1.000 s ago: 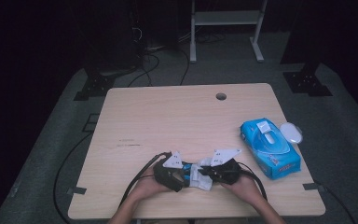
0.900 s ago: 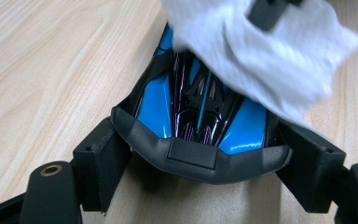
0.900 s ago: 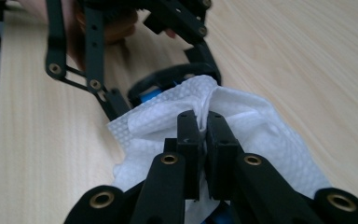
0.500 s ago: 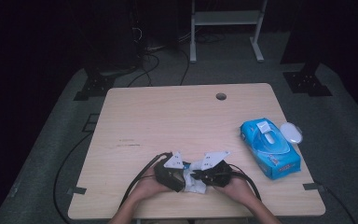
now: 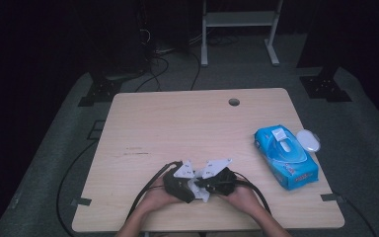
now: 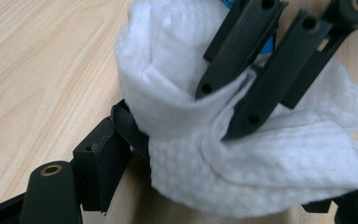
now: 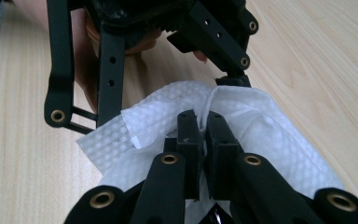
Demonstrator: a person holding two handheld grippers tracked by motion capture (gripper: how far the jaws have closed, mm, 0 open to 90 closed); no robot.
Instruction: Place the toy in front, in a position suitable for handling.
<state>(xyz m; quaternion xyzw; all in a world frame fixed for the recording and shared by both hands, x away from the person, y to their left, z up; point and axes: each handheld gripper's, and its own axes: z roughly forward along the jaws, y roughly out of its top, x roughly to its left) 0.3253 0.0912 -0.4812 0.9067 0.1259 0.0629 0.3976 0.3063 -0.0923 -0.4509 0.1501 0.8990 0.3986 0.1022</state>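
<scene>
Mid-fold: right gripper [image 7: 199,122] clamped on the white wipe [image 7: 261,121], left gripper [image 6: 121,135] jaws spread around it — next, a clean crease.

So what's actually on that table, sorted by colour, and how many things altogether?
White: 2, the wipe pinched between the grippers and the small oval lid beside the pack.
Blue: 1, the pack of wipes.
Black: 2, the left gripper and the right gripper.
Total: 5 things on the wooden table.
</scene>
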